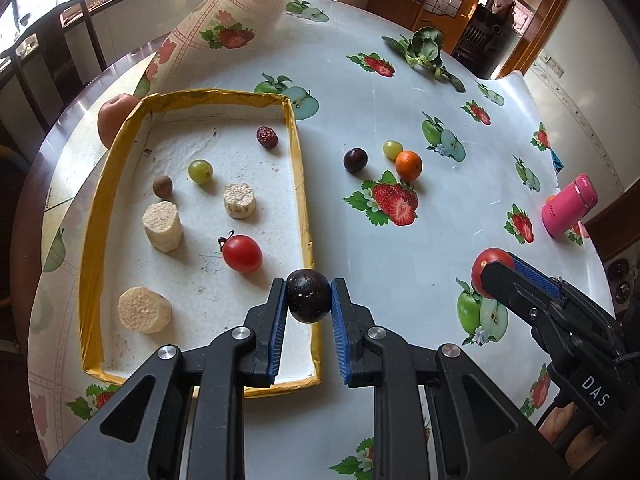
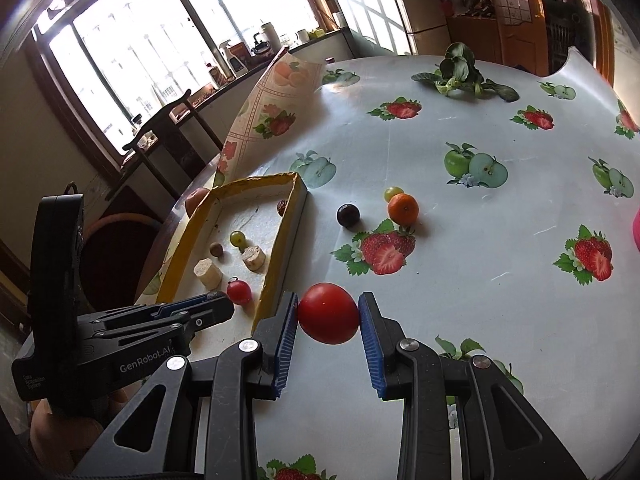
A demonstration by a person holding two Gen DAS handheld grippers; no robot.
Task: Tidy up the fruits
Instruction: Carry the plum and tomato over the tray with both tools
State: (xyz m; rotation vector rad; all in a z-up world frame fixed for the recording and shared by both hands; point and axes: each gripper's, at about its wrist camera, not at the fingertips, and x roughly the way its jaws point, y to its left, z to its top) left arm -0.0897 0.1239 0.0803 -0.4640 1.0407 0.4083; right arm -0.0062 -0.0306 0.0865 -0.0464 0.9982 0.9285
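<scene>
My left gripper [image 1: 309,295] is shut on a dark round fruit [image 1: 309,298], held above the near right rim of the yellow-edged tray [image 1: 302,184]. My right gripper [image 2: 329,316] is shut on a red tomato [image 2: 329,314], raised over the tablecloth right of the tray [image 2: 276,264]. Inside the tray lie a cherry tomato [image 1: 242,253], a green grape [image 1: 200,171], a red date [image 1: 267,137], a small brown fruit [image 1: 162,186] and three pale banana chunks [image 1: 163,226]. On the cloth sit a dark plum [image 1: 355,160], another green grape [image 1: 392,149] and an orange [image 1: 409,165].
A large apple [image 1: 114,118] rests outside the tray's far left corner. Leafy greens [image 1: 426,50] lie at the far side of the table, and a pink bottle [image 1: 568,210] lies at the right edge. The cloth's far corner [image 1: 224,32] is folded up. Chairs stand beyond.
</scene>
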